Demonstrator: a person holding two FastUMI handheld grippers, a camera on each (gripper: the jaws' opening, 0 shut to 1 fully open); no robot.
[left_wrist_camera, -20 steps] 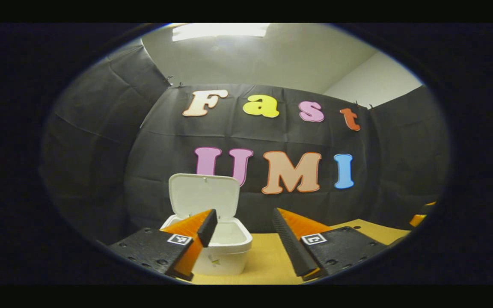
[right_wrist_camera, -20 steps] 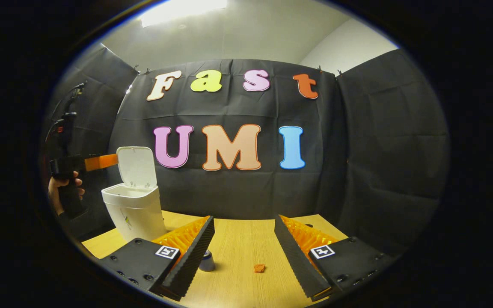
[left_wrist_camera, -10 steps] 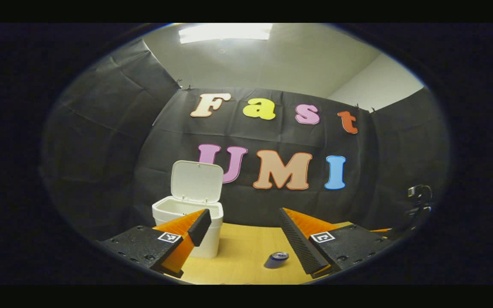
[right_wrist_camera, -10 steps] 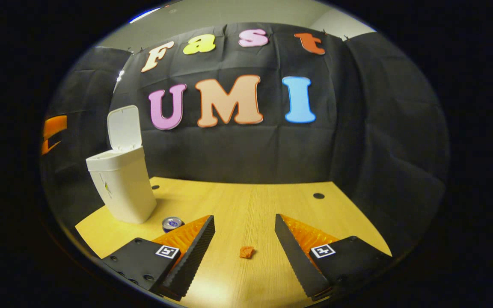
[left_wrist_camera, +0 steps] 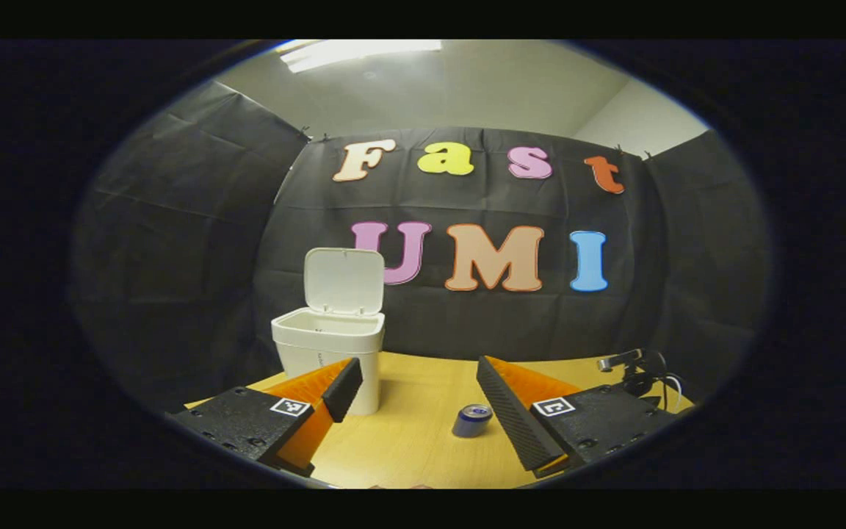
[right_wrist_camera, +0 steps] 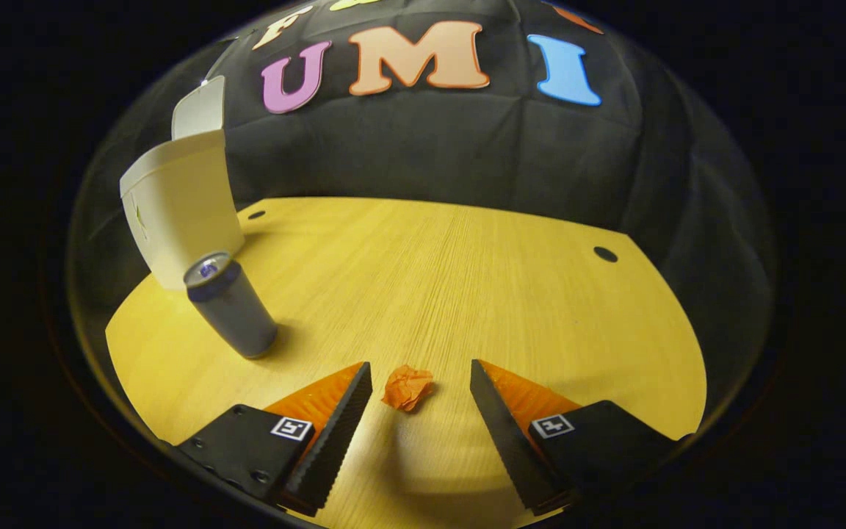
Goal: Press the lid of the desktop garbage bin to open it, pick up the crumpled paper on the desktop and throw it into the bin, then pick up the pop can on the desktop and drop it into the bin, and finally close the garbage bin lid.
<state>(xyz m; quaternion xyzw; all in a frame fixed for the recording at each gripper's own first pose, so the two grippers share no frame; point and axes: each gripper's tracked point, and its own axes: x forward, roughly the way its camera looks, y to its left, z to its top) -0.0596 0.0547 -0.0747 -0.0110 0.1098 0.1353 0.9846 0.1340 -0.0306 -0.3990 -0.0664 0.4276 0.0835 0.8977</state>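
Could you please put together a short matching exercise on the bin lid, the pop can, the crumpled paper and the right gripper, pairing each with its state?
Things:
1. bin lid
2. pop can
3. crumpled paper
4. right gripper

States:
A. lying on the table between two open fingers
B. raised, standing up behind the bin's opening
C. open, holding nothing
D. standing upright on the table near the bin

Pairs: 1-B, 2-D, 3-A, 4-C
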